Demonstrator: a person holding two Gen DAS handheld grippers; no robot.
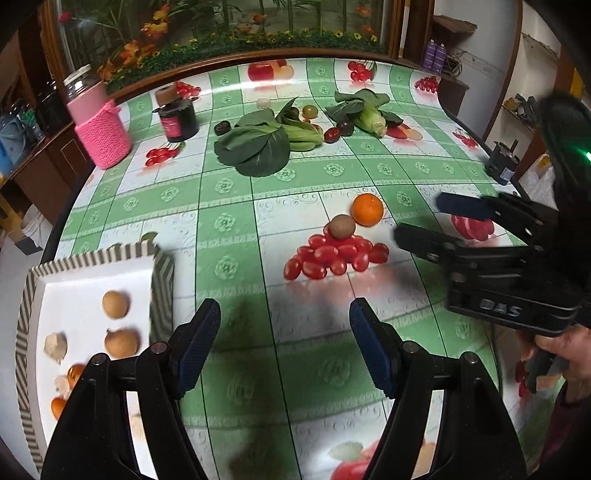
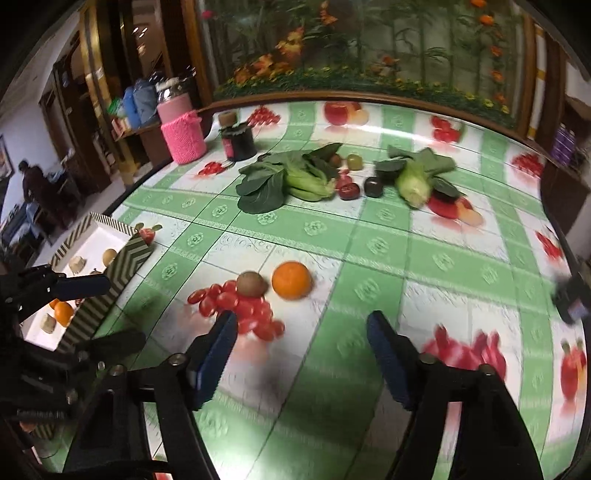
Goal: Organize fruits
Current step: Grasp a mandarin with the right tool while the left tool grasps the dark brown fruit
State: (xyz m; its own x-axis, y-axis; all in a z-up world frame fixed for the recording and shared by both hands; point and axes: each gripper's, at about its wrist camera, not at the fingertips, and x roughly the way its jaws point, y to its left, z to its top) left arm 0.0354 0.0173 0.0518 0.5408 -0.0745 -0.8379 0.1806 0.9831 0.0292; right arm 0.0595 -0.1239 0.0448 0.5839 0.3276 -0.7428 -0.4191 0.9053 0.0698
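On the green-checked fruit-print tablecloth (image 1: 229, 206), the striped-rim white tray (image 1: 92, 280) holds small fruits. Both the left gripper (image 1: 284, 347) and right gripper (image 2: 301, 354) gape empty. The round orange (image 2: 291, 279) sits just beside the brown kiwi (image 2: 252, 283).

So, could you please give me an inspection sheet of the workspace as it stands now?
Surface: table with a green checked fruit-print cloth.
Job's things: orange and kiwi side by side mid-table; striped tray holds several small fruits.
Clutter: two bok choy, pink knitted jar, dark jar.
Grippers: left gripper and right gripper, jaws apart, empty.
Cables: nothing seen.
Surroundings: flower-print panel behind; a person in the far room.
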